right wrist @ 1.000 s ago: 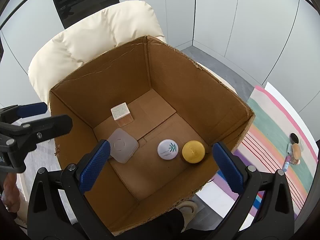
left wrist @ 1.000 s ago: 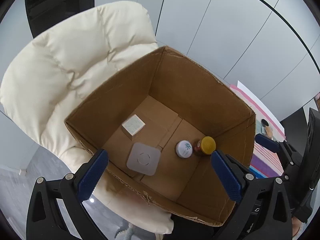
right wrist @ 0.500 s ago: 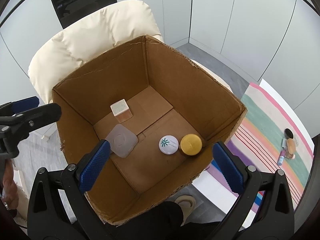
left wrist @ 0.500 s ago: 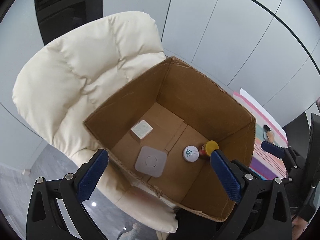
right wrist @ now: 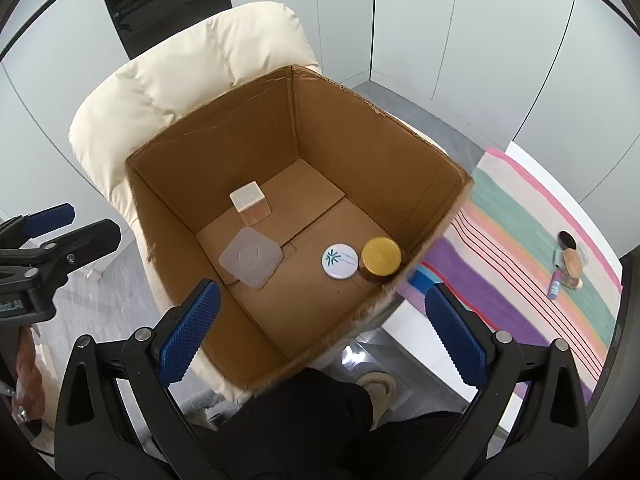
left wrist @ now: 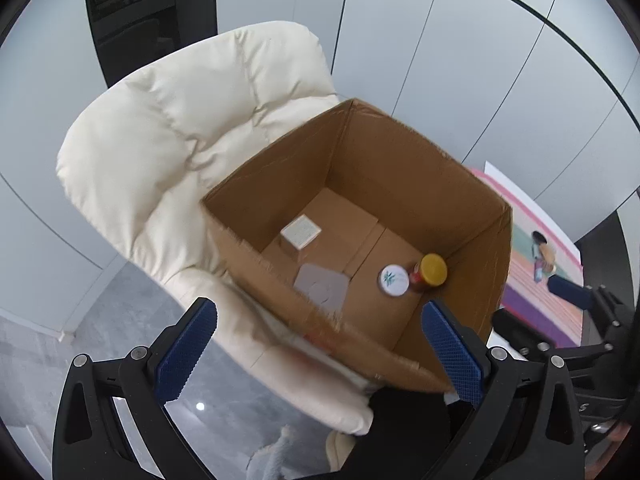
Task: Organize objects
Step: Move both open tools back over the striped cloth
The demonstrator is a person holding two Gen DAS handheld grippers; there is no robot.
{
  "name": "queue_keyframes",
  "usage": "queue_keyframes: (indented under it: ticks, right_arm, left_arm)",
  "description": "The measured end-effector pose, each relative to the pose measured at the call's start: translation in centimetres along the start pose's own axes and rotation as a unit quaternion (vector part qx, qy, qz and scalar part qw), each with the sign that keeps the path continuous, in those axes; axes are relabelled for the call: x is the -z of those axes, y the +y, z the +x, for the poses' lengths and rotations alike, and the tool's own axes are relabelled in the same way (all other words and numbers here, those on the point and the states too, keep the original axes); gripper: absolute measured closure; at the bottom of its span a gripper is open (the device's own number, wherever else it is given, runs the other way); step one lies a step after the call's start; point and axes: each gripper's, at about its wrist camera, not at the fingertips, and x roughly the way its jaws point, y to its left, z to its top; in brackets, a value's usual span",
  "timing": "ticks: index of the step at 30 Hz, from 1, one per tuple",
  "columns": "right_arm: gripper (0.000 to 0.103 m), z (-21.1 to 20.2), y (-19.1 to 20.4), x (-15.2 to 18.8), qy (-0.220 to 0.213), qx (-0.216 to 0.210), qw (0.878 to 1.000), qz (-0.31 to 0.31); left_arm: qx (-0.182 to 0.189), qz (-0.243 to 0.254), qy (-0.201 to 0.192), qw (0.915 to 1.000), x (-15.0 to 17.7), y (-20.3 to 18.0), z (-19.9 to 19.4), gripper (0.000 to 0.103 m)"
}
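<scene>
You have pulled both tools back and up from the cardboard box on the cream chair — left tool and right tool spread wide, empty — while the gold-lidded jar, white tin, small cube and flat square lid lie inside, so more small items on the striped cloth likely come next.

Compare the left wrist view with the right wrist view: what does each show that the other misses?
Only the left wrist view shows the jar's red side below its yellow lid. Only the right shows the person's shoe and hand. Both show the cardboard box on the cream chair, the cube, the square lid, the white tin, the striped cloth and both open grippers.
</scene>
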Motion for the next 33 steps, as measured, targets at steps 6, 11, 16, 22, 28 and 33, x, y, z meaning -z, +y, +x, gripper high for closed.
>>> queue_keyframes:
  ticks: [6, 11, 16, 22, 28, 33]
  right_arm:
    - [0.0, -2.0, 0.1, 2.2, -0.007, -0.005, 1.0, 0.001]
    - [0.0, -3.6, 0.1, 4.3, -0.008, -0.012, 1.0, 0.007]
    - [0.0, -4.6, 0.0, 5.2, -0.015, -0.02, 1.0, 0.013]
    - [0.0, -5.0, -0.2, 5.5, -0.025, -0.012, 0.999, 0.016]
    - [0.0, -5.2, -1.4, 5.8, -0.034, 0.005, 0.999, 0.035]
    - [0.0, -5.6, -3.0, 6.1, -0.039, 0.035, 0.998, 0.046]
  left_arm:
    - [-0.005, -0.018, 0.014, 0.9997, 2.7, 1.7, -1.1, 0.0]
    - [-0.013, -0.032, 0.014, 0.9993, 5.3, 2.7, -2.5, 0.0]
    - [-0.018, -0.012, -0.005, 0.9997, 5.7, 1.8, -3.4, 0.0]
    - [-0.01, 0.014, -0.004, 0.9998, 5.8, 0.4, -2.8, 0.0]
    - [-0.005, 0.023, -0.004, 0.9997, 5.5, -0.3, -2.2, 0.0]
    - [0.017, 0.034, 0.003, 0.9993, 4.9, -2.0, -1.6, 0.0]
